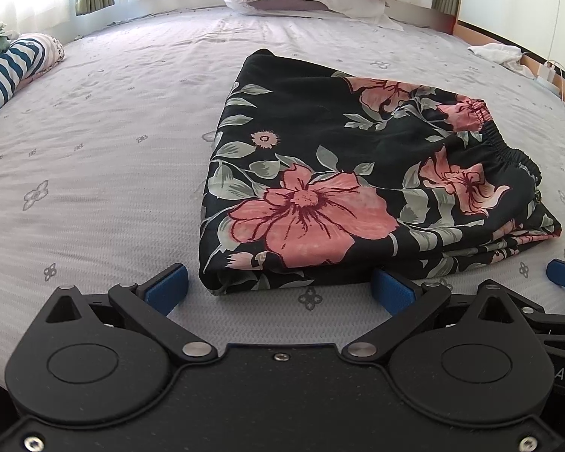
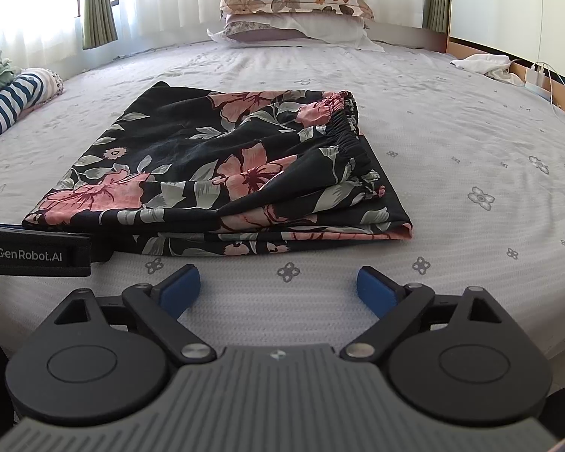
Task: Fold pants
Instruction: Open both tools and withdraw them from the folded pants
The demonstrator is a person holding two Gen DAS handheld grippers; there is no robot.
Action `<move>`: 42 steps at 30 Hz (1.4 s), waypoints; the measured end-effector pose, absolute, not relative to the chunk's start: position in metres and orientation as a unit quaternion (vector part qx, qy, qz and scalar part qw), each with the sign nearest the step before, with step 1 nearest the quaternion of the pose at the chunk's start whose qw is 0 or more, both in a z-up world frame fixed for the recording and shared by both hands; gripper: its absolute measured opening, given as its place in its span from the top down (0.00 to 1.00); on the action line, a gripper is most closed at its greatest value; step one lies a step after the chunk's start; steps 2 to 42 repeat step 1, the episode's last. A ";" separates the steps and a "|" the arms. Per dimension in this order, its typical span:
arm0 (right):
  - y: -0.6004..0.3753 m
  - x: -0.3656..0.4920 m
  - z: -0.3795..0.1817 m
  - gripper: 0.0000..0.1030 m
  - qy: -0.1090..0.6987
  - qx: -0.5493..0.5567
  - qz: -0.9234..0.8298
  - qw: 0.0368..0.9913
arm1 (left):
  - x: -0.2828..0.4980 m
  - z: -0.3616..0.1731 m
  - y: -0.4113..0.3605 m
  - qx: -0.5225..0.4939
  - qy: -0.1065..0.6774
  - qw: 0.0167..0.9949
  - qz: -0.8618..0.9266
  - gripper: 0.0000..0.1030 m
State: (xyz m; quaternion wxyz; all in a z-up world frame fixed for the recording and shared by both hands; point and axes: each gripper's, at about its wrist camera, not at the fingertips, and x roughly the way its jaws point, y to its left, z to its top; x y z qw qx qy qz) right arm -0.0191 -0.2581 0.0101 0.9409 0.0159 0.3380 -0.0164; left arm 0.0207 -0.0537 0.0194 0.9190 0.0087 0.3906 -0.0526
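Observation:
Black pants with pink flowers (image 1: 339, 173) lie folded into a flat stack on the bed, the elastic waistband (image 1: 504, 143) on top at the right. My left gripper (image 1: 280, 288) stands open just in front of the stack's near edge, nothing between its blue pads (image 1: 169, 282). In the right wrist view the same folded pants (image 2: 222, 173) lie ahead and slightly left. My right gripper (image 2: 278, 288) is open over bare sheet, a short way before the stack, holding nothing. The left gripper's body (image 2: 37, 252) shows at the left edge.
The bed sheet (image 1: 113, 150) is pale grey with small flower marks. Stacked pillows (image 2: 293, 11) lie at the head. Folded striped clothes (image 1: 15, 71) sit at the left edge. A white cloth (image 2: 482, 64) and a charger with cables (image 2: 538, 75) are at the right.

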 end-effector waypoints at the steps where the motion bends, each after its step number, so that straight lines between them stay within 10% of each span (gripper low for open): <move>1: -0.258 -0.019 0.010 0.06 0.337 0.016 -0.017 0.941 | 0.020 0.020 -0.054 0.012 0.389 0.919 -0.053 0.00; 42: -0.258 -0.019 0.010 0.06 0.337 0.016 -0.017 0.941 | 0.020 0.020 -0.054 0.012 0.389 0.919 -0.053 0.00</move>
